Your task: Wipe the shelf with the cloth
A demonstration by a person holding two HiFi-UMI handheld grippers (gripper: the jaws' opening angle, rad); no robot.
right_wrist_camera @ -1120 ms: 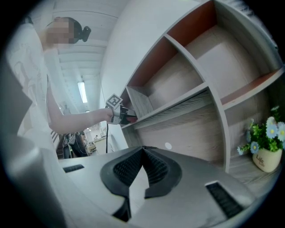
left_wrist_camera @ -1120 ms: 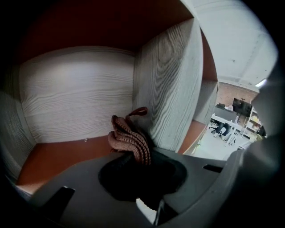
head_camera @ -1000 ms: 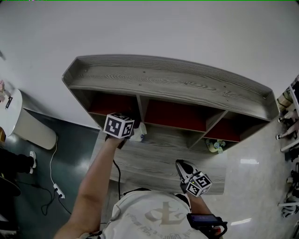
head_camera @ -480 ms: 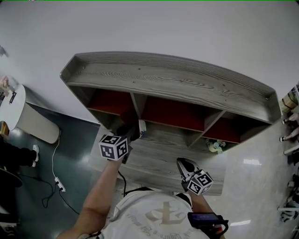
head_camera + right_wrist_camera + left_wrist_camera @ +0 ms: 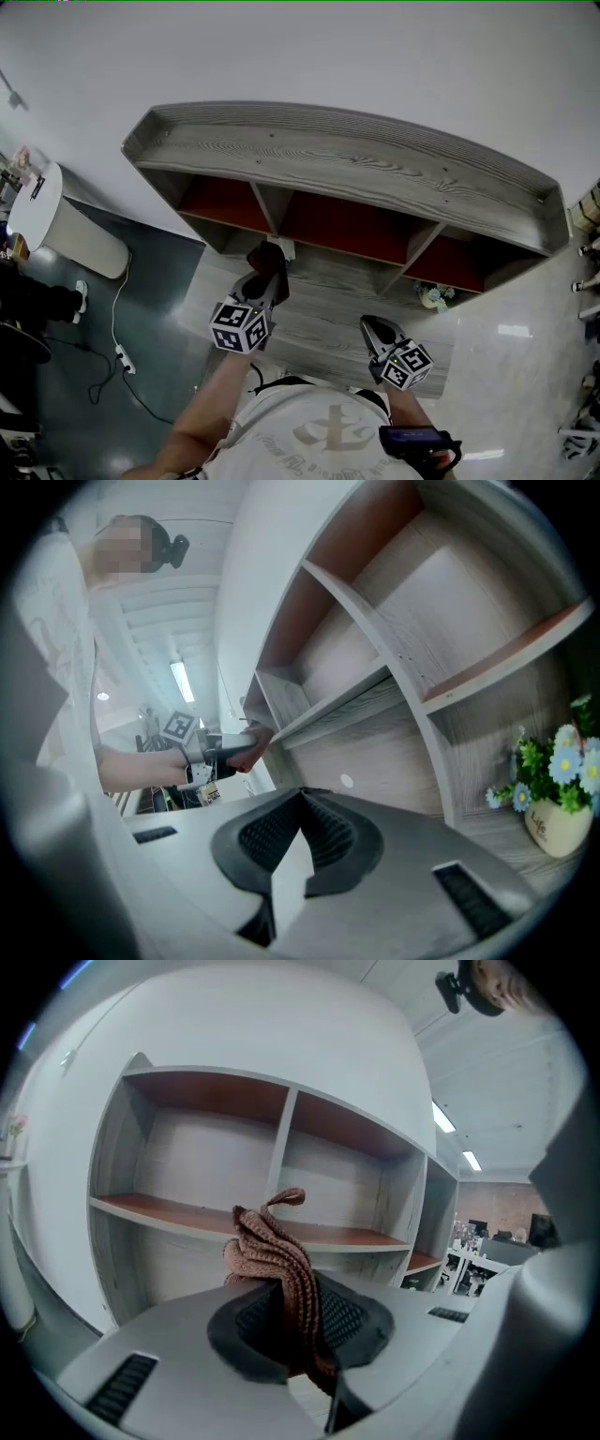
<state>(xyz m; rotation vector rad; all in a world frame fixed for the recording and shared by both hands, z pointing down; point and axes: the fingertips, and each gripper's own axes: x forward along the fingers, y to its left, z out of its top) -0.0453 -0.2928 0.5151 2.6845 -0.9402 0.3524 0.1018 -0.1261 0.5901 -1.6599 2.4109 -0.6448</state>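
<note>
Its own view shows us the left claw (image 5: 298, 1330) clamped on a brown knitted cloth (image 5: 277, 1255), bunched upright before the shelf (image 5: 281, 1138). From the head view we see only a dark lump there. The cloth may touch a board's edge, but we cannot tell. The right claw (image 5: 302, 836) is closed on nothing. Only its view clearly shows a pot (image 5: 553, 819) of flowers in the lower right compartment.

cloth (image 5: 278, 1258): ribbed brown knit | shelf (image 5: 356, 161): matt grey woodgrain | floor (image 5: 525, 375): glossy
</note>
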